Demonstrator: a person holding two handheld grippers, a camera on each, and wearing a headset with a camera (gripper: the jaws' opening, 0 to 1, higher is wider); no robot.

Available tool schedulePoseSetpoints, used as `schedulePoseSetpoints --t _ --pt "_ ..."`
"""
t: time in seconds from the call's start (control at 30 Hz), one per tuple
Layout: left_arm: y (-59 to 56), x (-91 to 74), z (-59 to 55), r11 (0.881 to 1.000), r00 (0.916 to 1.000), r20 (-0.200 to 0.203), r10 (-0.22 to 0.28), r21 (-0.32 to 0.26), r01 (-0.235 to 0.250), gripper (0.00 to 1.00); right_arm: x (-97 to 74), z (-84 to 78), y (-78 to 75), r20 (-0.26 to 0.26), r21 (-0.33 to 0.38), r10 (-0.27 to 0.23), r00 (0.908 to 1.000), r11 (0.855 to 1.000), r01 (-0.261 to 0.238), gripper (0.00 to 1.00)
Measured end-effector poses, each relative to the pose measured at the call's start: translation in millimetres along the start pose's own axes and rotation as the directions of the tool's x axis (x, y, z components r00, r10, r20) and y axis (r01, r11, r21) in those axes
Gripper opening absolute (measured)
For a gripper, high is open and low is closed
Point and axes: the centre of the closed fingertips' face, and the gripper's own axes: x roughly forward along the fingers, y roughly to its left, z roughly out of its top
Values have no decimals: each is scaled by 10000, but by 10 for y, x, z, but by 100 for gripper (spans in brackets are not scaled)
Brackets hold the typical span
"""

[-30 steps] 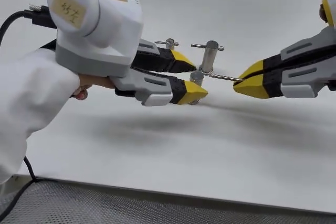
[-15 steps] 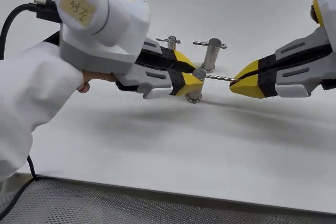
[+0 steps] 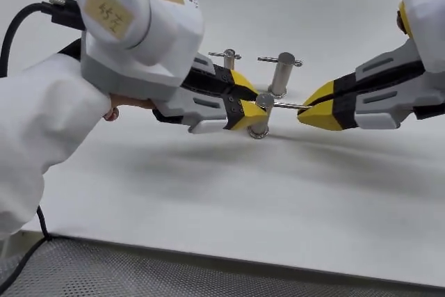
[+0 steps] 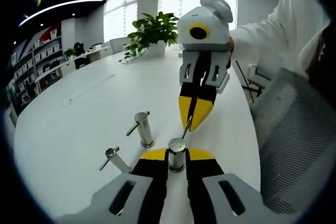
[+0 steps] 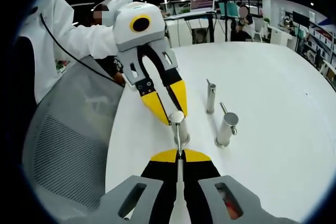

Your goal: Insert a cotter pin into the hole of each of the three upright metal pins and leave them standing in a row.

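Cotter pin (image 3: 288, 106) lies horizontal, clamped in the closed right claw (image 3: 304, 110), with its tip at the top of the nearest metal pin (image 3: 260, 127). The left claw (image 3: 256, 100) grips that upright pin. The middle pin (image 3: 281, 76) and far pin (image 3: 229, 60) stand behind it on the white counter (image 3: 278, 193), each already fitted.

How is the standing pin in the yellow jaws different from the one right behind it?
The left gripper clamps the front pin; the back pin stands free. The back pin has a wire through its top; the front pin's wire is in the right gripper. Both stand upright.
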Motion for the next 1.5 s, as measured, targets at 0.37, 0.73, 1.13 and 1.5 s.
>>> schedulePoseSetpoints --t 0.37,0.73,1.13,1.5 --pt "16 -17 -9 9999 9999 -92 -100 32 100 10 165 111 -5 -38 -645 -52 10000 9979 49 0" --pt "22 -26 -11 9997 9996 -218 -198 132 201 9 221 149 7 -240 -1261 -172 9996 9919 141 0" --pt "18 -24 -12 9994 9989 -406 -224 266 235 10 98 125 0 62 -1246 -644 9979 9901 647 9" --pt "5 -24 -2 9990 9987 -488 -172 408 192 10 16 193 45 426 -698 -587 9974 9957 616 2"
